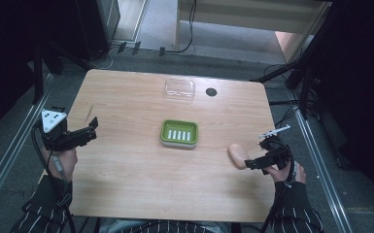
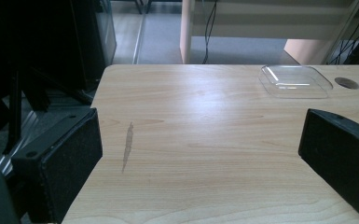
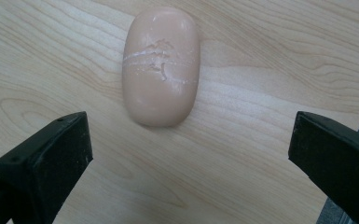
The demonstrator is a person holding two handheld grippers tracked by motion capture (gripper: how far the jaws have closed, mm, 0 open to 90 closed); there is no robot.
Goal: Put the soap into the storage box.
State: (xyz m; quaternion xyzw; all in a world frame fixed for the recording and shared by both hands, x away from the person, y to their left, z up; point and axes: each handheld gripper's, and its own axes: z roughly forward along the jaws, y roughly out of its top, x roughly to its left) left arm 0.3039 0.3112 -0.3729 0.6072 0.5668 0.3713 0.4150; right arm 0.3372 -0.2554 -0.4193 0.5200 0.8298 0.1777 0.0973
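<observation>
- Low at the right of the high view: right gripper (image 1: 252, 162), held in a hand, jaws spread wide, nothing between the pads.
- Just beside its tips, toward the frame's centre: pink soap bar (image 1: 237, 155), lying flat on the wooden table (image 1: 126, 165), near the right edge.
- Seen from the right gripper view: soap bar (image 3: 161, 65) in the upper middle of the frame, lengthwise toward the camera, pale scratch marks across its top, ahead of the two black jaws and touching neither.
- At the left of the high view: left gripper (image 1: 90, 130), grey three-cornered plate on top, hovering at the table's left edge, well apart from the soap.
- Seen from the left gripper view: jaws wide apart, bare wood between them, a dark streak in the grain at lower left.
- At the centre of the high view: green soap dish (image 1: 178, 133) with pale slots, empty.
- Toward the top centre: clear plastic lid (image 1: 179, 89), just beside a dark round hole (image 1: 211, 91).
</observation>
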